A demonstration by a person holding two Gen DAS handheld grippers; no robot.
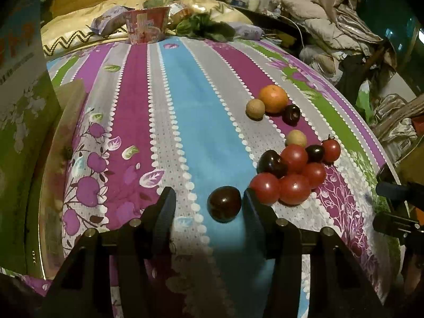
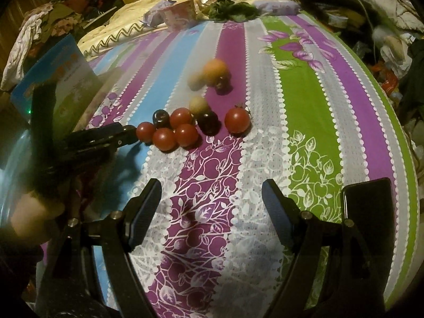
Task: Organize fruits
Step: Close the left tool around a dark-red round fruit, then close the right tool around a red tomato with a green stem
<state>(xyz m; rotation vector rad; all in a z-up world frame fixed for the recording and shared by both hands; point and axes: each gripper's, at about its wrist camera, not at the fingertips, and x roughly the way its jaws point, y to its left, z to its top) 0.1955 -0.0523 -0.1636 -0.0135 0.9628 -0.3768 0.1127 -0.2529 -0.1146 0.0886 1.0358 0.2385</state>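
Fruits lie on a striped bedsheet (image 1: 185, 122). My left gripper (image 1: 209, 198) is open, and a dark plum (image 1: 224, 203) sits on the sheet between its jaws, close to the right one. Just right of it is a cluster of red tomatoes (image 1: 292, 173) with dark cherries (image 1: 271, 163) among them. Farther back lie an orange (image 1: 273, 98), a tan longan (image 1: 255, 109) and a dark cherry (image 1: 291, 114). My right gripper (image 2: 210, 193) is open and empty over the sheet, short of the tomato cluster (image 2: 169, 131). The left gripper (image 2: 106, 137) shows in the right wrist view beside that cluster.
A red noodle cup (image 1: 147, 26), snack packets and leafy greens (image 1: 206, 27) sit at the far end of the bed. A blue-green box (image 1: 21, 84) stands at the left edge. A black phone (image 2: 368, 198) lies at the right. Cluttered clothes surround the bed.
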